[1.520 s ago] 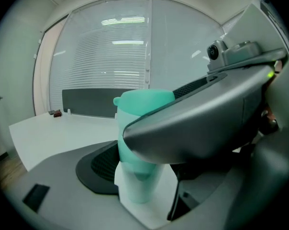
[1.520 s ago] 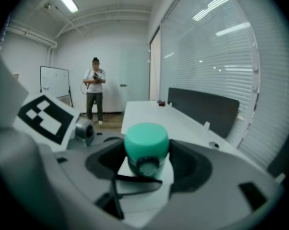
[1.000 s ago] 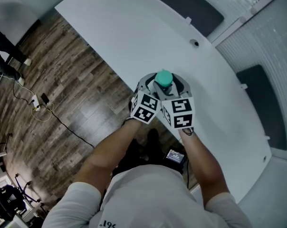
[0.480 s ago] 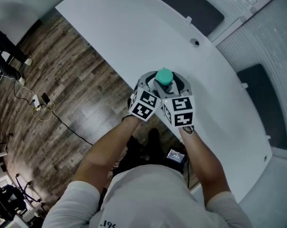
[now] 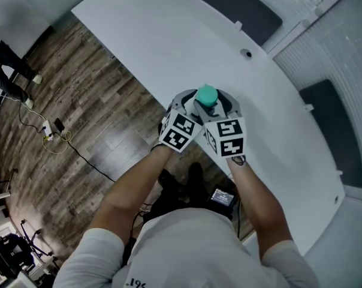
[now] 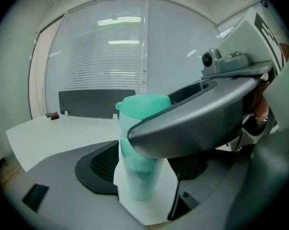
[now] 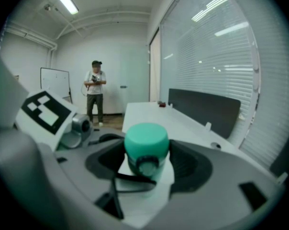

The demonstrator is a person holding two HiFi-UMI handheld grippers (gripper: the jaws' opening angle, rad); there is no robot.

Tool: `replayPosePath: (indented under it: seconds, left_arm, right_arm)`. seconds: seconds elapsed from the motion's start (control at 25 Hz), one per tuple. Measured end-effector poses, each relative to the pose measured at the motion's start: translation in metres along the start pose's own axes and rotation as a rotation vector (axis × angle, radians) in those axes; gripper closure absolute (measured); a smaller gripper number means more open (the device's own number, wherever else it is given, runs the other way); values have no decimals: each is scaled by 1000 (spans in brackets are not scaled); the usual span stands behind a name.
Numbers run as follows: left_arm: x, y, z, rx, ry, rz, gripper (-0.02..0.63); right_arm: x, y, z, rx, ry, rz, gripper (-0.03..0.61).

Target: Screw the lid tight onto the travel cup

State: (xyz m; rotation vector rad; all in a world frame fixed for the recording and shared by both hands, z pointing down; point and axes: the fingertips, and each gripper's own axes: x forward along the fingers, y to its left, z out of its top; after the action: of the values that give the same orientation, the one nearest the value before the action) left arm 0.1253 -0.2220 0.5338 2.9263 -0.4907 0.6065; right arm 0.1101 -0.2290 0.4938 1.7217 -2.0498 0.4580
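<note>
**A:** How much room was around the work?

**B:** The white bench [image 5: 169, 47] ran on a diagonal, and its surface was bare beyond the grippers, up to a small round hole [image 5: 246, 54] and a dark panel [image 5: 229, 5] on the far side. The travel cup [image 6: 137, 176] stood upright near the edge at the person's side. Directly past that edge was the wooden floor [image 5: 67, 113], with some cables [image 5: 55, 137] lying on it.

**A:** And how did the cup stand to each gripper?

**B:** The right gripper [image 7: 147, 162] had its jaws closed on the green lid [image 7: 146, 138], one dark pad pressing on each side. The left gripper [image 6: 142, 174] was lower, around the pale green body. Its one pad touched the body. On the other side the right gripper crossed in front and covered the upper part, so I can only say that it seemed to grip the cup. The two marker cubes were just beside each other, near the person's hands.

**A:** Did one view show something the others did not?

**B:** Yes. The head view showed only the top of the lid between the two grippers. The left gripper view showed the cup's body and its base on the bench. The right gripper view showed a person [image 7: 94, 92] standing well apart, past the far end of the bench.
</note>
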Motion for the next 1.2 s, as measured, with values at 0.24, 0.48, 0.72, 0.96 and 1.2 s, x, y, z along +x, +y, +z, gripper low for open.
replayPosePath:
  seconds: [0.24,0.48,0.72,0.96,1.2]
  left_arm:
    - [-3,1,0,-7,-3,3,295]
    - [-10,2,3,-8,-6,10,295]
    - [-17,3,8,0,-15,9,295]
    - [-31,5,19,9,-29,5,295]
    - [-45,8,37,5,-64,2,295]
  right_arm:
    - [2,0,-1,-2,2,5,276]
    - [0,2,3,5,4,10,276]
    - [-3,1,14,-9,-22,24,276]
    - [-13,0,22,-15,-37,22,276]
    - [-25,-2,37,-23,-69,24,276]
